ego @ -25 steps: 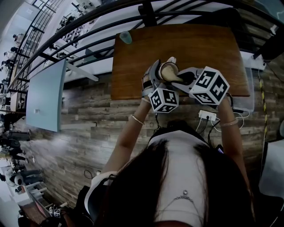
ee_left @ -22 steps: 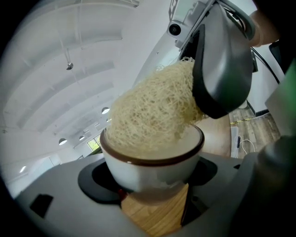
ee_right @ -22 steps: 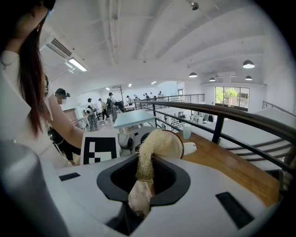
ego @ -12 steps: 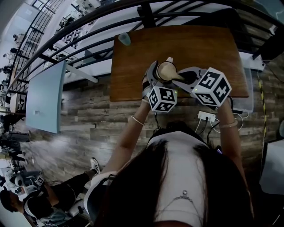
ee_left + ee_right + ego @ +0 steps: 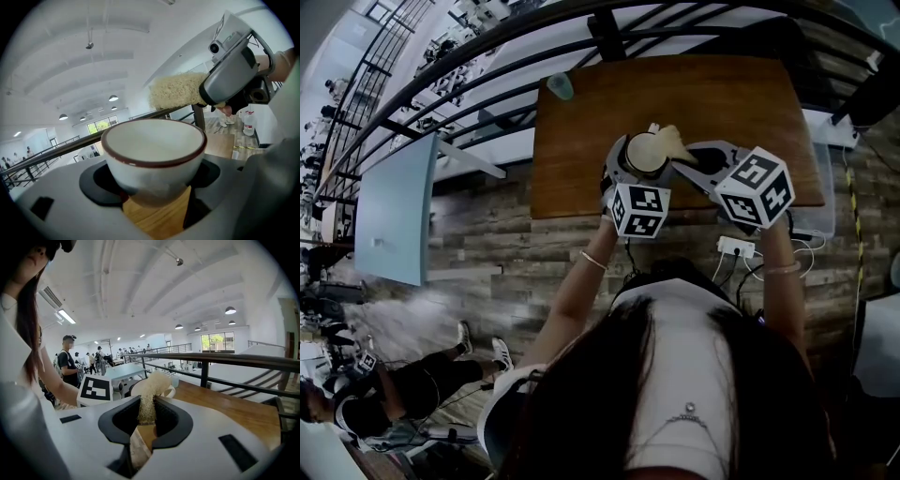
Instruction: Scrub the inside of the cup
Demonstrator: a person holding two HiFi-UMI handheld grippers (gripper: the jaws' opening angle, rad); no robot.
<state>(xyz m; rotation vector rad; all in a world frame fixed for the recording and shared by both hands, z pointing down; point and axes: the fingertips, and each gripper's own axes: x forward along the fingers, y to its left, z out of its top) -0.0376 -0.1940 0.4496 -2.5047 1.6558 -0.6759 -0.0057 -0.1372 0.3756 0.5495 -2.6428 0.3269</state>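
Cup (image 5: pixel 153 154) is in my left tongs (image 5: pixel 154 185), both jaws pressed against its lower body, mouth up and slightly toward me. It's over the near half of the wooden table (image 5: pixel 581 122), roughly mid-width, and looks lifted clear of the top.

Right tongs (image 5: pixel 146 420) are narrowed down on the sponge (image 5: pixel 151 390), pinching its near end; the free end sticks out toward the cup.

Status as I read it:
- Pick-ups done: cup secured, sponge secured, the two brought together.
- Sponge tip sits at the cup's right rim, above and just past it. In the left gripper view it's outside the bowl, not down inside.
- Inside wall looks plain white, brown rim clean. No foam or water visible, so I can't tell how much scrubbing it has had.

Left, by my judgement: get the sponge down past the rim, work it around the wall and the bottom, then pull it out and set the cup down.
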